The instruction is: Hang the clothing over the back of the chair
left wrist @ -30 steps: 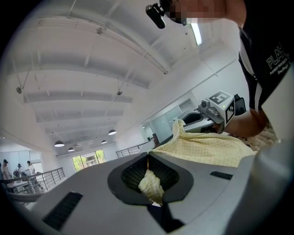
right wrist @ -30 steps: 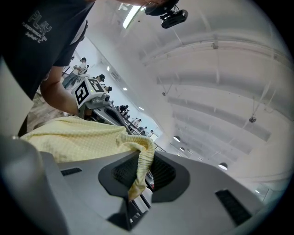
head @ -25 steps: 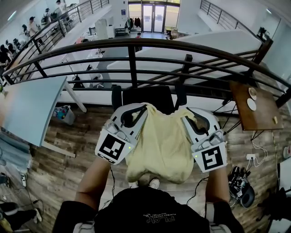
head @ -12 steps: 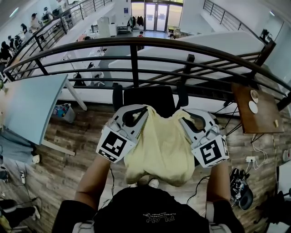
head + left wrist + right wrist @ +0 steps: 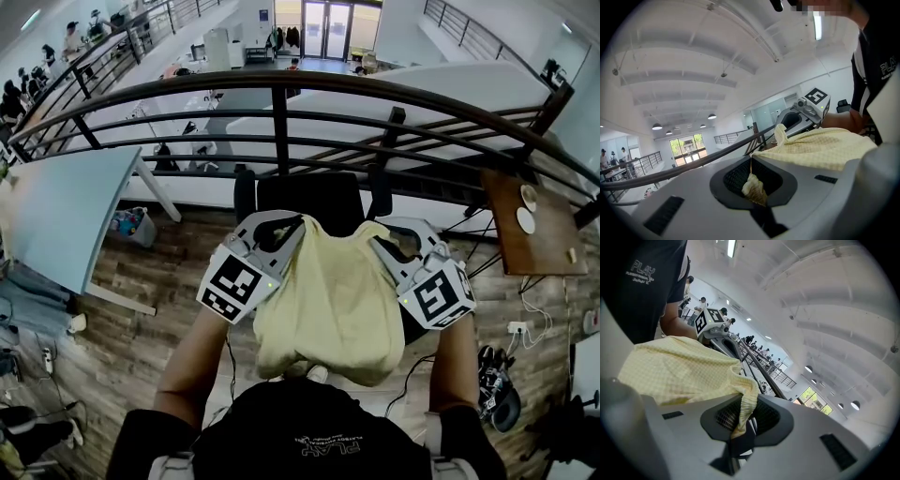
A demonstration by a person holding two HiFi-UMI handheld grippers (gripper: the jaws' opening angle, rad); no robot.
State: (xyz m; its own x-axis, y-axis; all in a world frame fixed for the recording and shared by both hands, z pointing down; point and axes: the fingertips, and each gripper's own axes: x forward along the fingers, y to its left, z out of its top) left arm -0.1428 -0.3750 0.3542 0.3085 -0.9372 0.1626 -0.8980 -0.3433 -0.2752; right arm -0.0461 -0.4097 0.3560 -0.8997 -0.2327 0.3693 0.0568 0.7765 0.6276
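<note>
Now the left gripper (image 5: pixel 296 227) and right gripper (image 5: pixel 378 236), fingers pinching the shirt (image 5: pixel 328 300), have dipped toward the chair (image 5: pixel 309 192), ready for draping.

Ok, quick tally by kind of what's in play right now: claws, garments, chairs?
Claws: 2, the left claw and the right claw, both shut on the garment
Garments: 1, the yellow garment
Chairs: 1, the black chair
Total: 4
</note>
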